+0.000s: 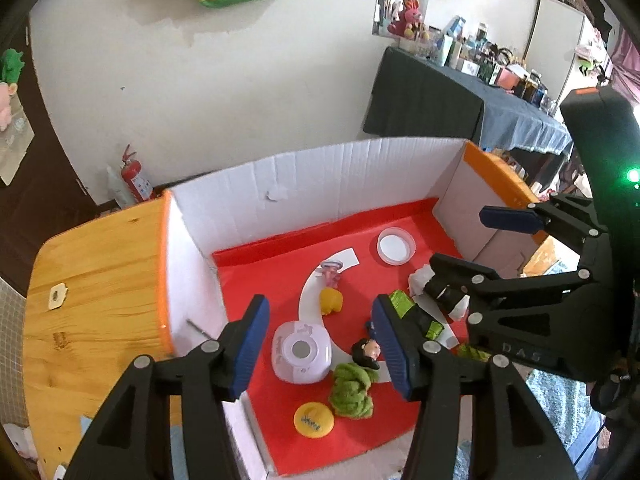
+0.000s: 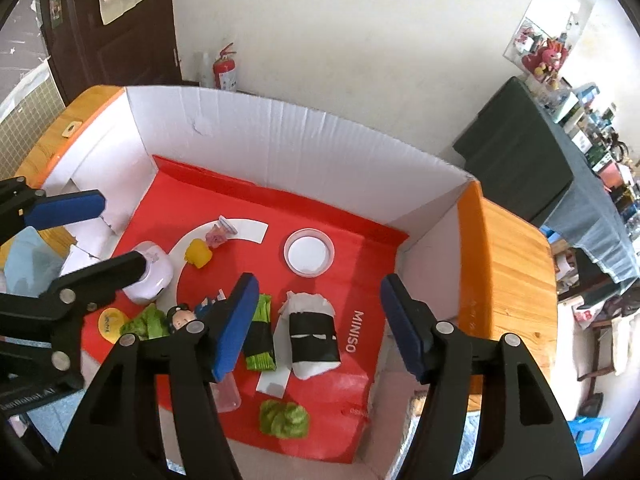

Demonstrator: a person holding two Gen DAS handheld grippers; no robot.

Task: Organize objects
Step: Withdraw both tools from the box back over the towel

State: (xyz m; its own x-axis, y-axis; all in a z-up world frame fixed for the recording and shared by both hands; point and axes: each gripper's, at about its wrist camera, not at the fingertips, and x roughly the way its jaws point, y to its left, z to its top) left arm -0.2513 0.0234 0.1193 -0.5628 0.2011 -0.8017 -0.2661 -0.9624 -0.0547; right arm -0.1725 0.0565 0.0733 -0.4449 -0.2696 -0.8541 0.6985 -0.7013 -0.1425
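Right wrist view, "MINISO" on red mat (image 2: 360, 264), both claws spread

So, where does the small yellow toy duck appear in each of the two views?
Left wrist view: the yellow duck sits centre frame, between the open left gripper's fingers.
Right wrist view: it lies left of centre, beyond the open right gripper.
Shared landmark: the round white lid, to its right.

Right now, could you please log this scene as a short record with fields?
surface: red mat inside a white cardboard enclosure
left gripper: open, above the white speaker
right gripper: open, above the black-banded white pack
other items: yellow duck, round white dish, yellow disc
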